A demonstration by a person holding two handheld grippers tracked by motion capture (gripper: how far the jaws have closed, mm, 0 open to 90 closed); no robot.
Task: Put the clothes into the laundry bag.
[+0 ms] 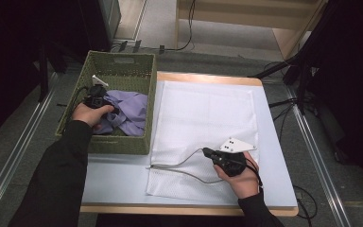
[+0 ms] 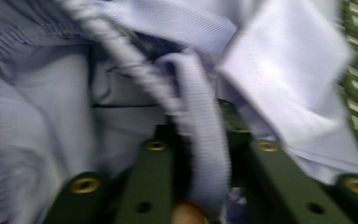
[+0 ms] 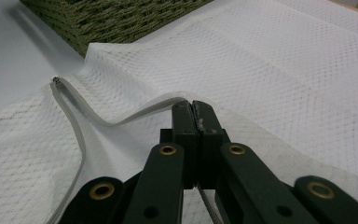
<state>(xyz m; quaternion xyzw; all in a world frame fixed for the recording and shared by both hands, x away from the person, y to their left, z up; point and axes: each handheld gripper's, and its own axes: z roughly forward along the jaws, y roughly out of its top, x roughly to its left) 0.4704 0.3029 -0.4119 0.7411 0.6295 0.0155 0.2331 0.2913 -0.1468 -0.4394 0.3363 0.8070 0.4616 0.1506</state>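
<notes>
A lavender garment (image 1: pixel 130 111) lies bunched in a green woven basket (image 1: pixel 118 64) at the table's left. My left gripper (image 1: pixel 97 97) is down inside the basket on the garment. In the left gripper view its jaws (image 2: pixel 203 140) press on a ribbed fold of the garment (image 2: pixel 279 60). A white mesh bag (image 1: pixel 203 113) lies flat on the table. My right gripper (image 1: pixel 208 152) rests on the bag's near part. In the right gripper view its jaws (image 3: pixel 193 109) are shut on the bag's grey corded edge (image 3: pixel 74 121), lifting it slightly off the mesh (image 3: pixel 284 70).
The pale blue table (image 1: pixel 118 175) has bare surface in front of the basket and along its right edge. The basket's wall (image 3: pixel 112 18) stands just beyond the bag's lifted edge. Dark stands and cables crowd the floor at the right.
</notes>
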